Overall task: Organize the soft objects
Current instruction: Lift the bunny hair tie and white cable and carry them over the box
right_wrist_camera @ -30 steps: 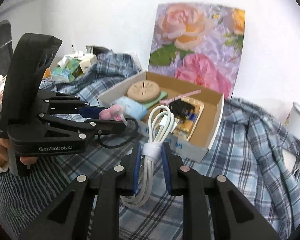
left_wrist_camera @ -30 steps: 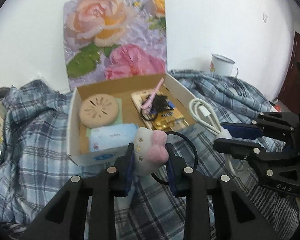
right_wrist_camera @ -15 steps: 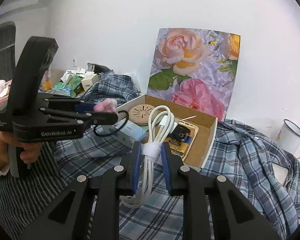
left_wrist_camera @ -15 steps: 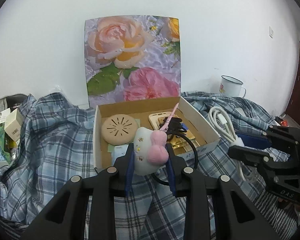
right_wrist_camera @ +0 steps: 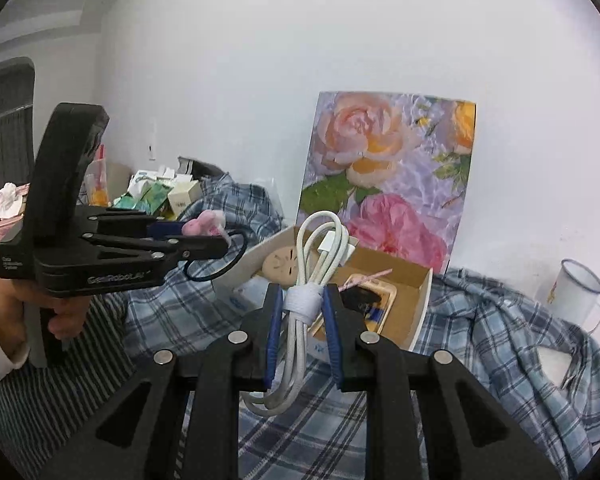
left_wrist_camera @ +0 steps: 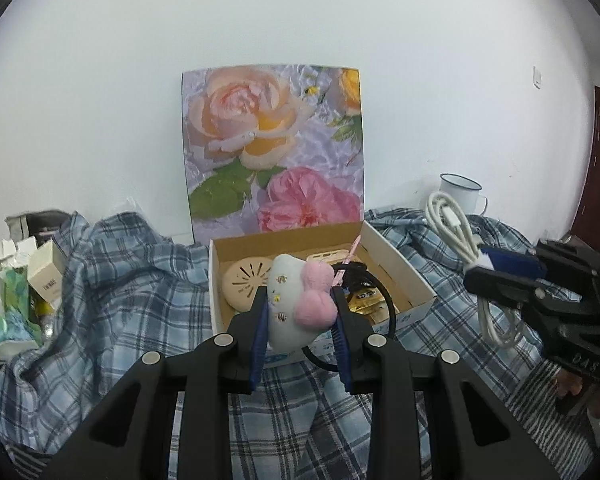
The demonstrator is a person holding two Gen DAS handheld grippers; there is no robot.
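Note:
My left gripper [left_wrist_camera: 300,320] is shut on a white plush hair tie with a pink bow [left_wrist_camera: 296,304]; its black elastic loop [left_wrist_camera: 383,300] hangs to the right. It is held up in front of the open cardboard box [left_wrist_camera: 403,268]. My right gripper [right_wrist_camera: 301,320] is shut on a coiled white cable [right_wrist_camera: 319,256] bound with a white strap, raised before the same box [right_wrist_camera: 419,308]. The right gripper with the cable also shows in the left wrist view [left_wrist_camera: 499,276], and the left gripper with the hair tie in the right wrist view [right_wrist_camera: 208,236].
The box lid with printed roses [left_wrist_camera: 272,152] stands upright against the white wall. Inside the box lie a round beige disc [left_wrist_camera: 244,284] and other small items. A blue plaid cloth [left_wrist_camera: 120,280] covers the surface. Small cartons [left_wrist_camera: 20,288] are piled at left; an enamel mug [left_wrist_camera: 459,196] stands at right.
Both grippers have lifted and drawn back from the box with their objects still held. The box now looks farther away and lower in both views.

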